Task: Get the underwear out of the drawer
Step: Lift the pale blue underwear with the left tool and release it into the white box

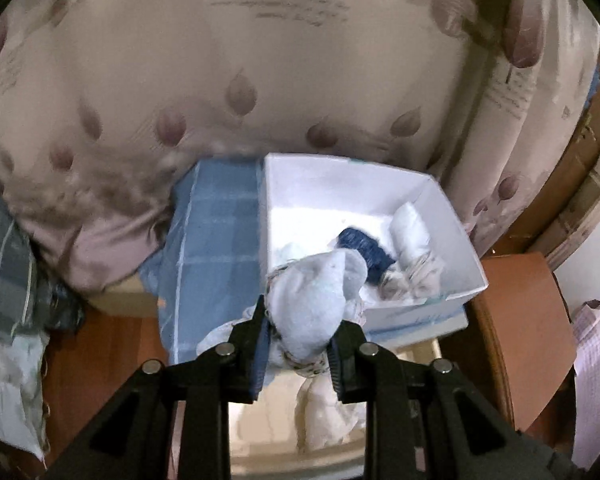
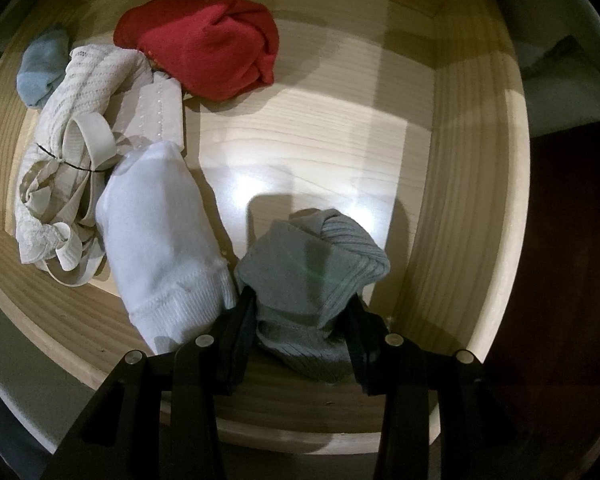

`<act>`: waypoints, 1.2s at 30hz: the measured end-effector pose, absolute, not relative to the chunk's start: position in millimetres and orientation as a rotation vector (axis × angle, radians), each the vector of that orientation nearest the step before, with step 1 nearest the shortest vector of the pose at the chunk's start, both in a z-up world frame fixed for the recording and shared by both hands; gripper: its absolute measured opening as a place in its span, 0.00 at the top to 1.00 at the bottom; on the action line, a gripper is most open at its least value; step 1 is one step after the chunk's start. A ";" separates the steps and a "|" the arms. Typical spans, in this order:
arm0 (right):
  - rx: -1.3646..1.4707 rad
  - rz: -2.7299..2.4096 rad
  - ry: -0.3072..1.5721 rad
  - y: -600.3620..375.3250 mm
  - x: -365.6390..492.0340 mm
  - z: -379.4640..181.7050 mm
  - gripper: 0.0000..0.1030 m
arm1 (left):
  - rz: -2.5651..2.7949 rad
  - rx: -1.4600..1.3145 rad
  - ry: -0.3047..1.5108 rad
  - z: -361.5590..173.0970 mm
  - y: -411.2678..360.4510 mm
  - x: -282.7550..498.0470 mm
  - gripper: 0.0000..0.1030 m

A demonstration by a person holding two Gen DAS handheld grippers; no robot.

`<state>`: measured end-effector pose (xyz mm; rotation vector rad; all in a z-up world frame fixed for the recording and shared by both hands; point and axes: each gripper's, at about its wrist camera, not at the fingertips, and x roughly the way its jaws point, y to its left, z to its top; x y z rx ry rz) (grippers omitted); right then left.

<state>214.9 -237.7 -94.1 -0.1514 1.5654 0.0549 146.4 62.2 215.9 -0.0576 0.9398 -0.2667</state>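
A: Any writing you can read?

B: Only on the pinkish quilt (image 1: 148, 92) with the teardrop print. There is grey lettering near its top that starts with a big "R"; the rest is too blurred to make out.

A: How is the left claw (image 1: 300, 332) placed?

B: It slants downward above the near edge of the white box (image 1: 456, 232), which sits on a blue checked cloth (image 1: 216, 240). Its jaws are clamped on a pale blue-white bundle of underwear (image 1: 316, 300), which bulges up past the tips and hangs below them too.

A: And inside the box?

B: A dark blue roll (image 1: 366, 250), a white roll (image 1: 412, 228) and a crumpled patterned piece in the near right corner. The far half of the box floor is bare.

A: The right claw (image 2: 300, 312)?

B: It points straight down into the wooden drawer (image 2: 432, 200), close to the near wall. Its jaws are pressed on both sides of a grey ribbed roll (image 2: 312, 264) that rests on the drawer bottom.

A: What lies around it?

B: A white sock roll (image 2: 156, 232) just beside the left finger, touching the grey one. Further left, a cream lace bra (image 2: 72, 152); behind it a light blue piece (image 2: 40, 68) and a red roll (image 2: 204, 44) by the far wall.

A: Open room?

B: The middle and right of the drawer floor are bare up to the right wall.
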 end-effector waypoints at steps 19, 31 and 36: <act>-0.146 0.060 1.562 -240.5 215.9 -93.6 0.62 | -0.284 0.030 1.036 133.0 -14.9 237.6 0.76; -0.145 0.060 1.564 -239.8 216.0 -94.7 0.62 | -0.252 -0.009 1.123 117.1 -8.9 243.1 0.56; -0.146 0.061 1.564 -239.9 215.5 -94.7 0.62 | -0.260 -0.040 1.116 125.9 -6.7 238.5 0.47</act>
